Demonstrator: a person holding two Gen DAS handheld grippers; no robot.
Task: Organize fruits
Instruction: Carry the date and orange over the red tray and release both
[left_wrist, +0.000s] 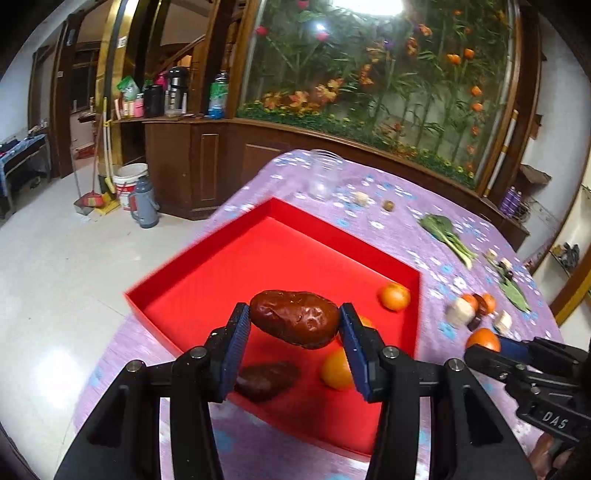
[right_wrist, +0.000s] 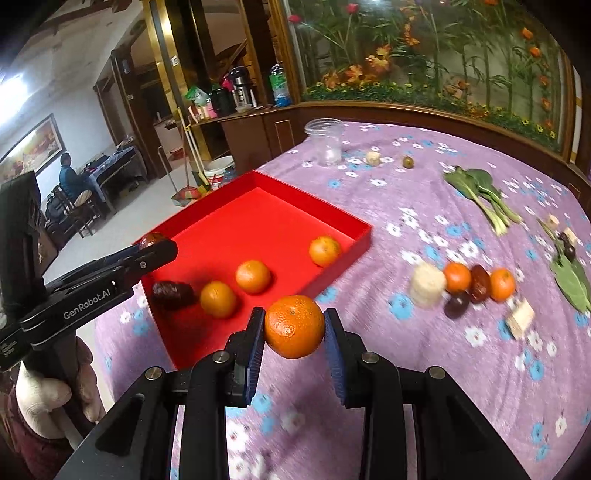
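Observation:
My left gripper (left_wrist: 294, 325) is shut on a wrinkled dark red date (left_wrist: 294, 323) and holds it above the red tray (left_wrist: 221, 266). The tray holds another date (left_wrist: 266, 380) and oranges (left_wrist: 393, 296). My right gripper (right_wrist: 294, 326) is shut on an orange (right_wrist: 294, 326), held over the tablecloth just right of the tray's near corner (right_wrist: 177, 354). In the right wrist view the tray holds three oranges (right_wrist: 253, 276) and a date (right_wrist: 173, 294), and the left gripper (right_wrist: 157, 245) hovers over its left rim.
A purple flowered tablecloth (right_wrist: 443, 369) covers the table. To the right lie two oranges (right_wrist: 457, 277), dates (right_wrist: 480, 282), a pale cake (right_wrist: 426, 285), greens (right_wrist: 480, 195) and wooden blocks (right_wrist: 520, 317). A clear plastic cup (right_wrist: 327, 142) stands at the back. The table edge drops to the floor on the left.

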